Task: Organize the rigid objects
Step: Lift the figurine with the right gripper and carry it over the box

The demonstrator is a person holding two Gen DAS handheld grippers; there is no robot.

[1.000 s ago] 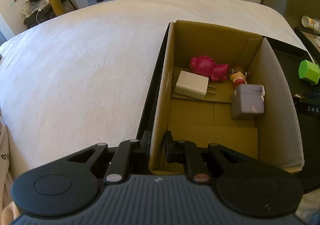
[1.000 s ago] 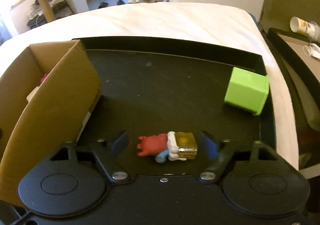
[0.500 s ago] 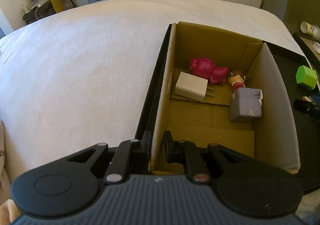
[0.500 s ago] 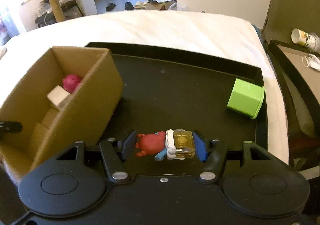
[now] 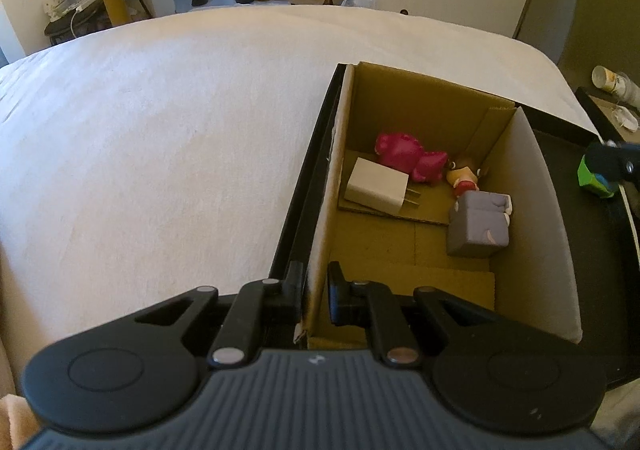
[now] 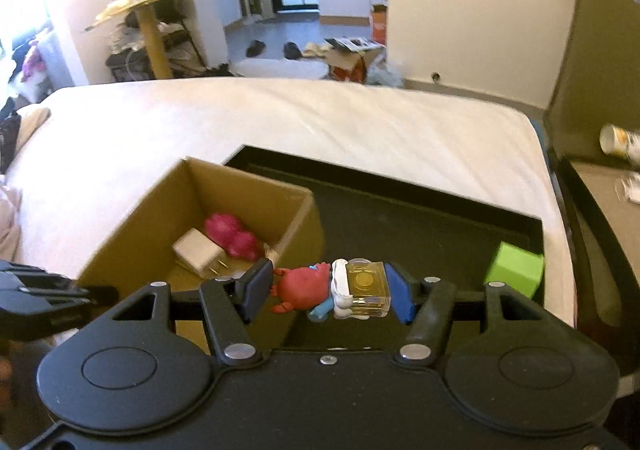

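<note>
1. the left gripper is clamped on the near left wall of the cardboard box, one finger outside the wall and one inside.
2. the box stands on a black tray that lies on a white mattress; it takes up the tray's left end.
3. inside the box, at the far end, lie a magenta toy, a white charger plug with its prongs pointing right, a small doll figure and a grey block toy.
4. the right gripper is closed on a small toy figure: a red crab-like part, a white and blue middle, and a clear yellow block base.
5. the blue pads press the toy from both ends, the crab end at the left pad and the block at the right pad.
6. the held toy hangs clear above the tray, just beside the box's right wall and not inside it.
7. a green cube rests on the tray near its right edge, well apart from the box.
8. in the right wrist view the left gripper shows at the lower left, at the box's near corner.
</note>
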